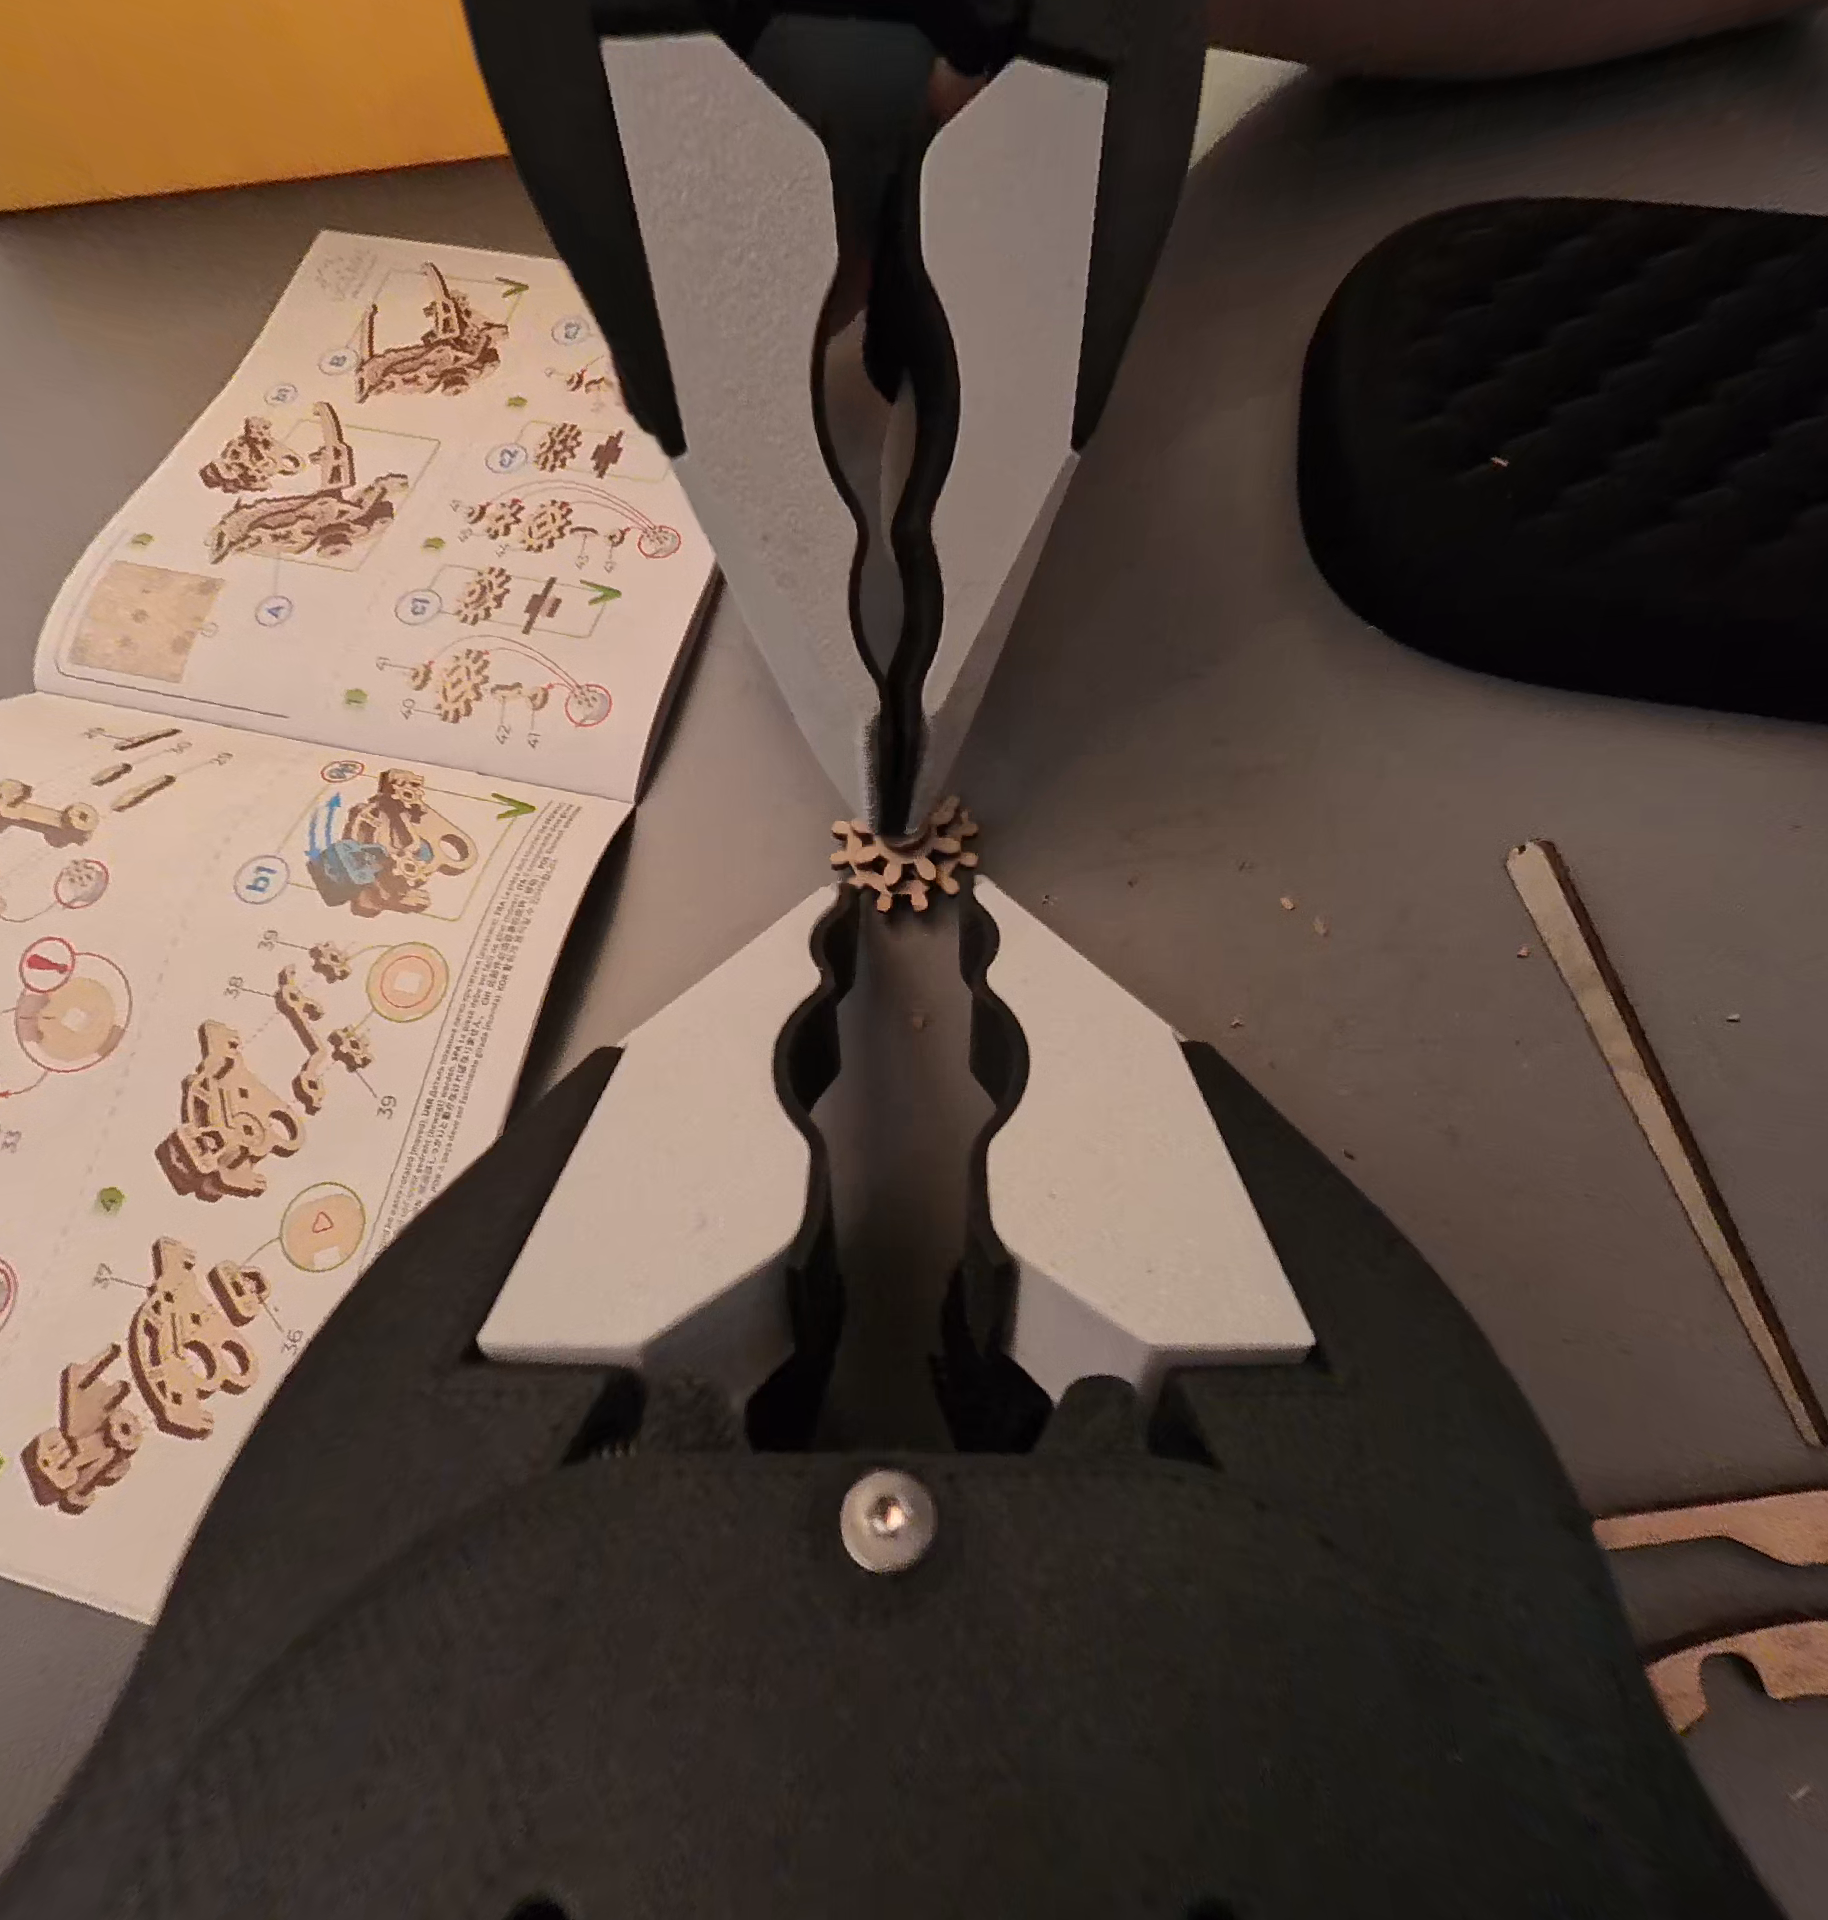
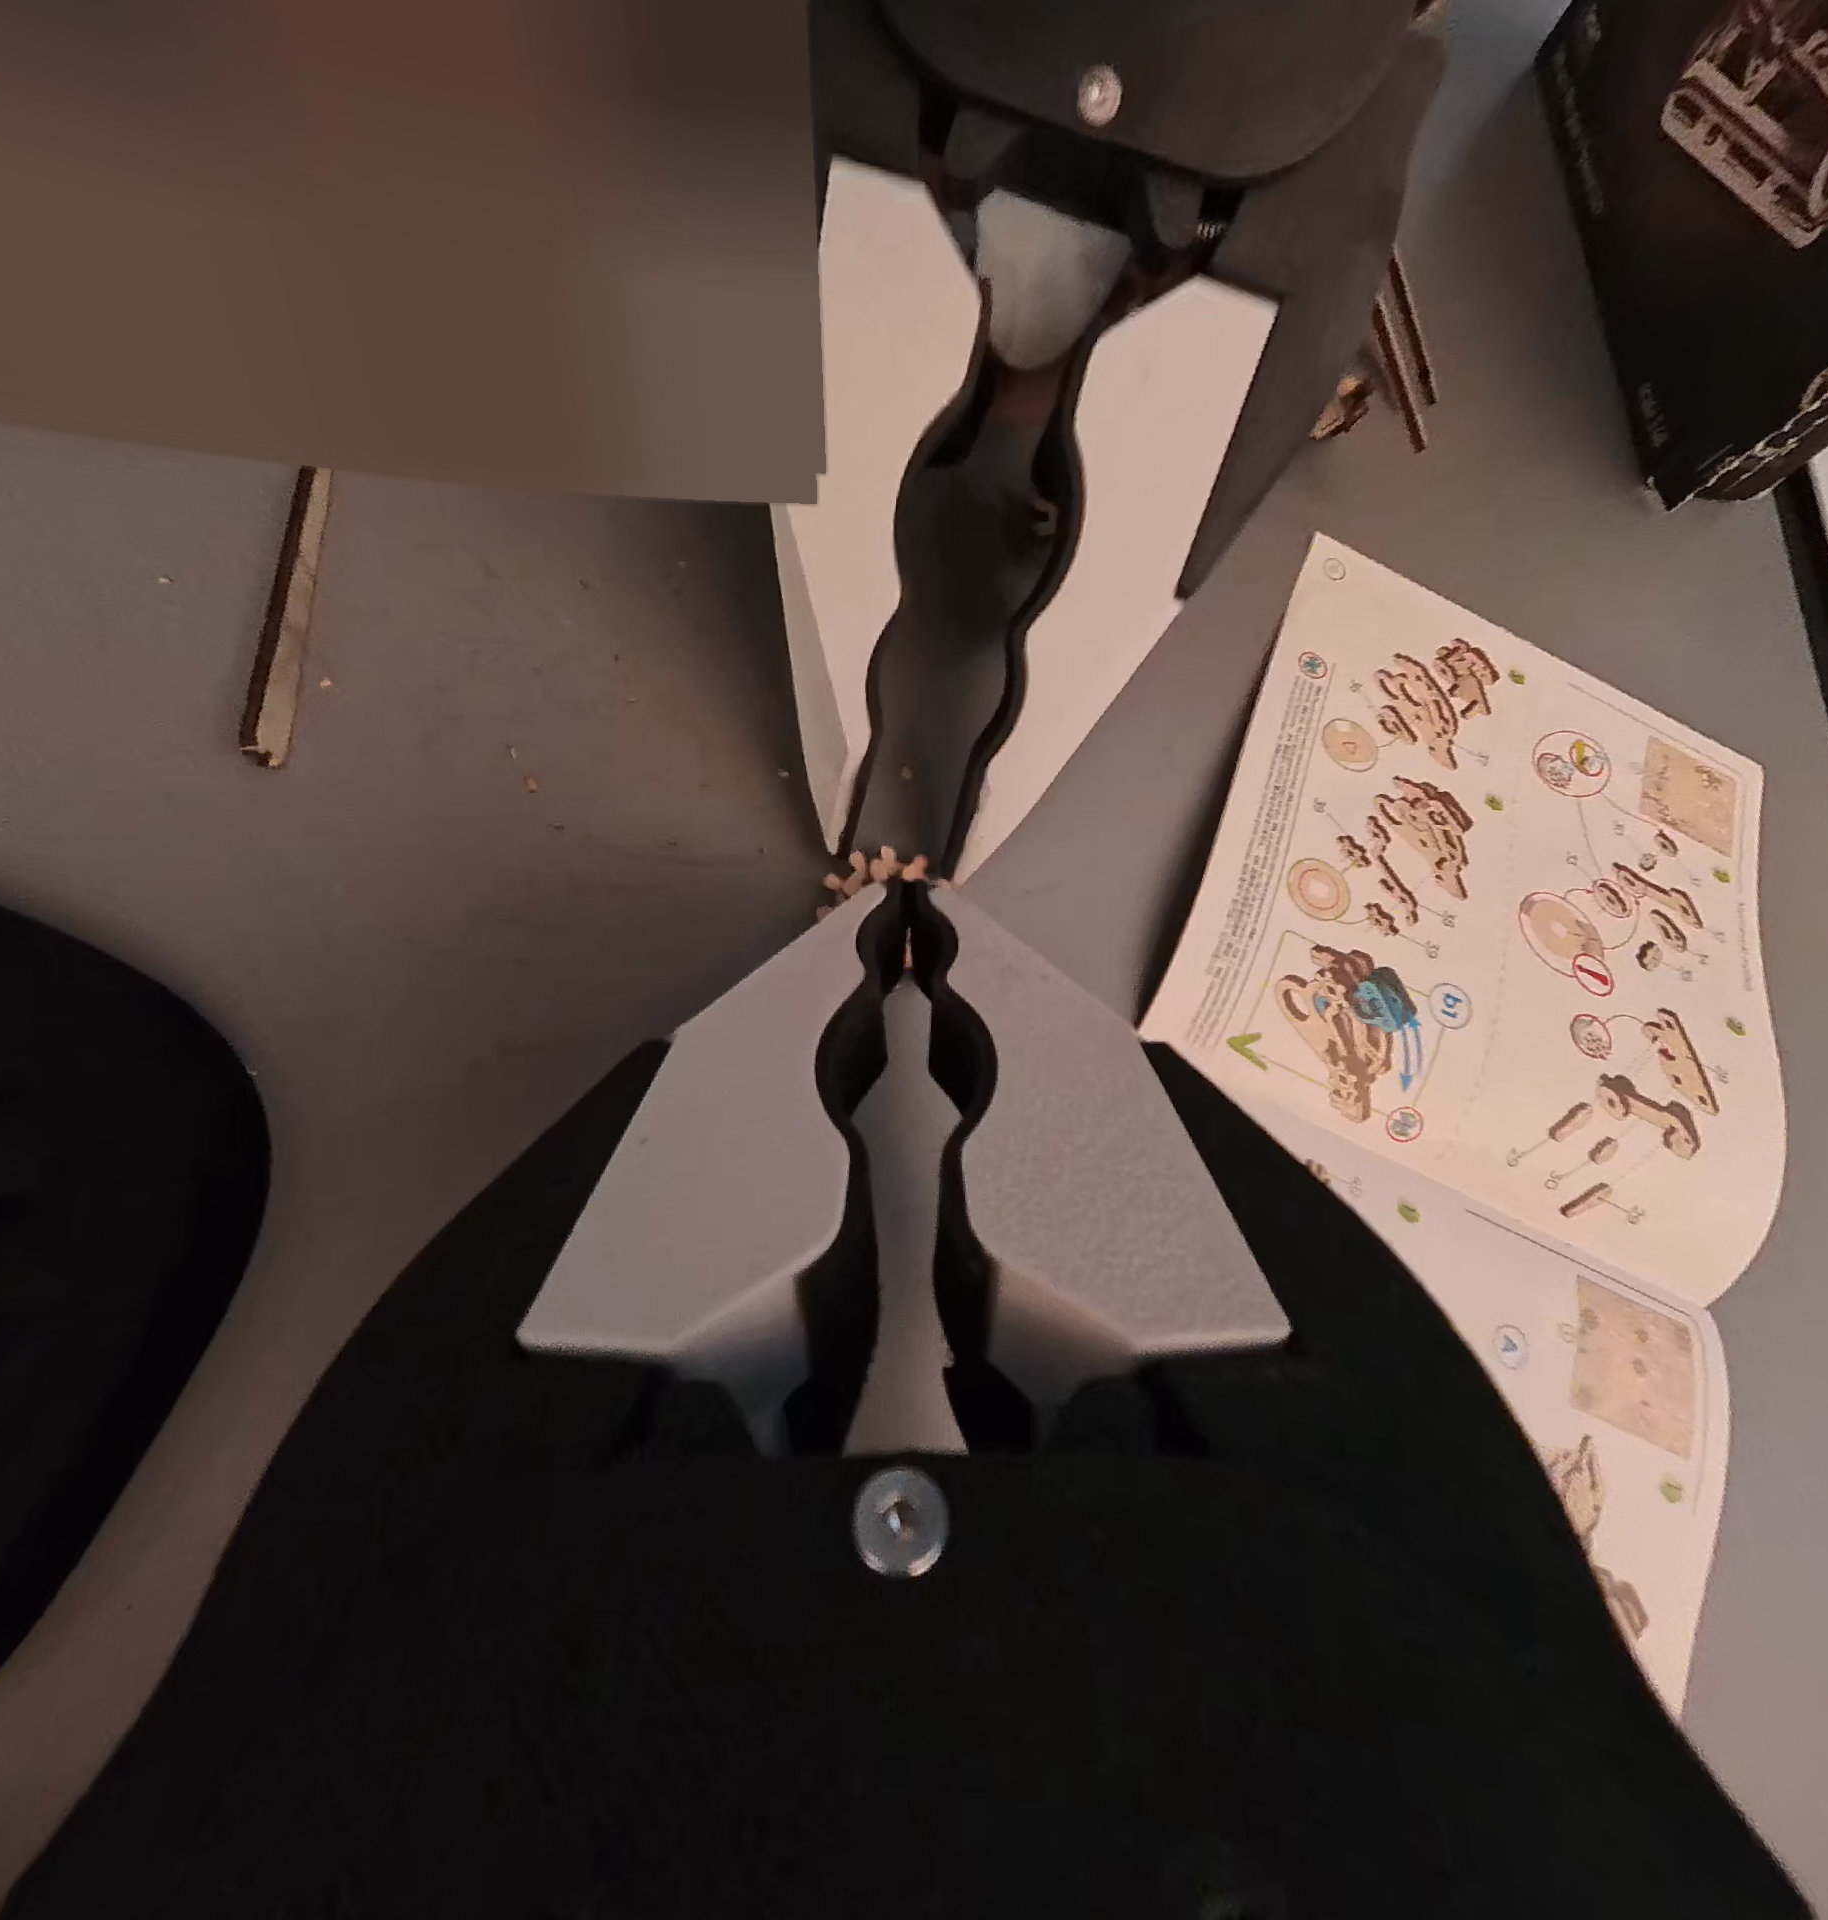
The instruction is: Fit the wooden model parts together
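A: Wooden gear (image 1: 902, 854), 1 piece; location?

B: Mid-table (image 1: 1305, 935), between 2 opposed grippers. Right gripper (image 2: 908, 896): jaws pinched narrow on its far rim. Left gripper (image 1: 902, 896): jaws parted, tips flanking its near edge.

A: Handling?

B: Likely light, stiff; thin teeth probably snap. Grip the flat faces near the hub.

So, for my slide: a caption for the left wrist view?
Two grippers meet tip to tip at a small wooden gear above a grey table, beside an open instruction booklet.
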`<action>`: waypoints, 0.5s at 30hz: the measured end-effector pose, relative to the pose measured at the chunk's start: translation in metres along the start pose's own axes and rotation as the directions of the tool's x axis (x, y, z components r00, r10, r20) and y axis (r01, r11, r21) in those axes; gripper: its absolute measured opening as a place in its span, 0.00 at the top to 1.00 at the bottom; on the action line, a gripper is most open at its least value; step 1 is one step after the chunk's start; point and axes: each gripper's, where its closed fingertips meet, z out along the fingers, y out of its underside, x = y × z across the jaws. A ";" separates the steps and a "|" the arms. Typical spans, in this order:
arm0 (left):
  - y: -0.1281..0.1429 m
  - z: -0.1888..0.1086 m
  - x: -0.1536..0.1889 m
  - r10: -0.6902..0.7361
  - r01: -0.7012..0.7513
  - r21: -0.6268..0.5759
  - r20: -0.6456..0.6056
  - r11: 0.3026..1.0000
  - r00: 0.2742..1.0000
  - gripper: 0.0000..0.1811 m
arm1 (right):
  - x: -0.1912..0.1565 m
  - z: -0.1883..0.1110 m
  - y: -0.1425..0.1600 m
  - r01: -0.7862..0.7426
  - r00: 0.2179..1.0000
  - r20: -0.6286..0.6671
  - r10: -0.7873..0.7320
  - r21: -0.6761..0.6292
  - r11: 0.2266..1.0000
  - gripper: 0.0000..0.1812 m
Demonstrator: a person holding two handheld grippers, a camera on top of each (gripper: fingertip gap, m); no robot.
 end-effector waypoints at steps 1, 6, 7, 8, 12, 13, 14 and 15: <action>0.000 0.000 0.000 -0.002 0.002 0.000 0.001 1.000 1.000 0.90 | 0.000 0.000 0.000 0.007 1.000 -0.007 -0.007 -0.006 1.000 1.00; 0.000 0.000 0.000 -0.005 0.005 -0.001 0.003 1.000 1.000 0.90 | 0.000 0.001 0.001 -0.007 1.000 -0.023 0.007 -0.001 1.000 1.00; 0.000 0.000 0.000 -0.004 0.004 -0.001 0.004 1.000 1.000 0.90 | 0.000 0.001 0.001 -0.017 1.000 -0.021 0.017 0.005 1.000 1.00; 0.000 0.000 0.000 -0.004 0.004 -0.001 0.005 1.000 1.000 0.90 | 0.000 0.001 0.001 -0.009 1.000 -0.026 0.009 0.003 1.000 1.00; 0.000 0.000 0.000 -0.006 0.006 -0.001 0.008 1.000 1.000 0.90 | 0.000 0.001 0.001 0.040 0.997 -0.069 -0.041 -0.013 0.999 1.00; 0.000 0.000 0.000 -0.005 0.005 -0.001 0.009 1.000 1.000 0.90 | 0.000 0.000 0.001 0.045 0.996 -0.078 -0.046 -0.012 0.999 1.00; 0.000 0.000 0.000 -0.005 0.005 -0.001 0.010 1.000 1.000 0.90 | 0.000 0.000 0.001 0.065 0.994 -0.093 -0.066 -0.012 0.998 1.00; 0.000 0.000 0.000 -0.004 0.004 -0.002 0.011 1.000 1.000 0.90 | 0.000 0.000 0.001 0.093 0.989 -0.113 -0.094 -0.013 0.996 1.00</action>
